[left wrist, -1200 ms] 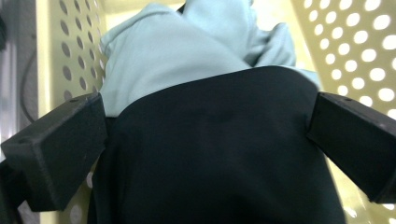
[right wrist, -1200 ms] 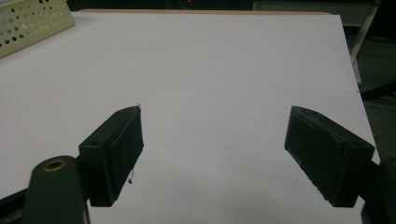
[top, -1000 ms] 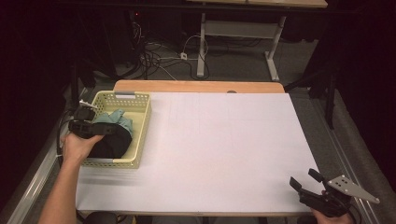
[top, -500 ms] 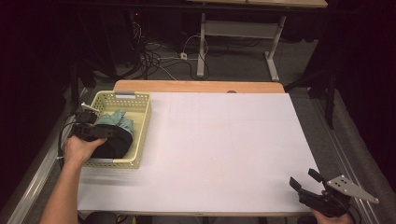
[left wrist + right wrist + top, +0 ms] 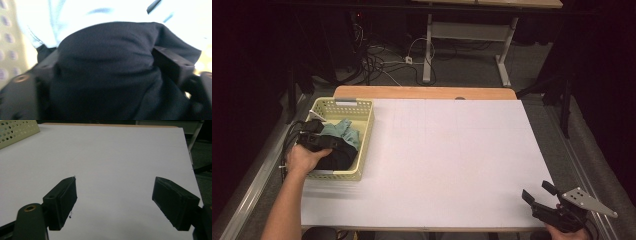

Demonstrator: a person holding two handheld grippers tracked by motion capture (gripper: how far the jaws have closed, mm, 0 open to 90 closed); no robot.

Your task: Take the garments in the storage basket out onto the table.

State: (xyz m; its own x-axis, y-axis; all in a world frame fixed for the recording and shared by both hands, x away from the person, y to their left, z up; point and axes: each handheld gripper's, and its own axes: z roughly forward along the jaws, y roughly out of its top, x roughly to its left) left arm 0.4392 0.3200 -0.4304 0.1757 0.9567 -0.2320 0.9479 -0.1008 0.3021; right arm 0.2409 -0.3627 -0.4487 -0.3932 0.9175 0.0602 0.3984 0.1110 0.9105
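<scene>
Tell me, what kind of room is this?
Probably a lab or workshop set up for recording. A white table stands among dark surroundings, cables tangle on the floor behind it, and a yellow basket holds clothes.

A white counter [image 5: 447, 165] with a wooden far edge carries a pale yellow perforated basket [image 5: 364, 135] at its left edge.

The white table [image 5: 447, 160] is being lit brightly while surroundings are being left dark; beyond the fingers [image 5: 172, 65], the pale cloth [image 5: 75, 15] is being overexposed and blurred.
</scene>
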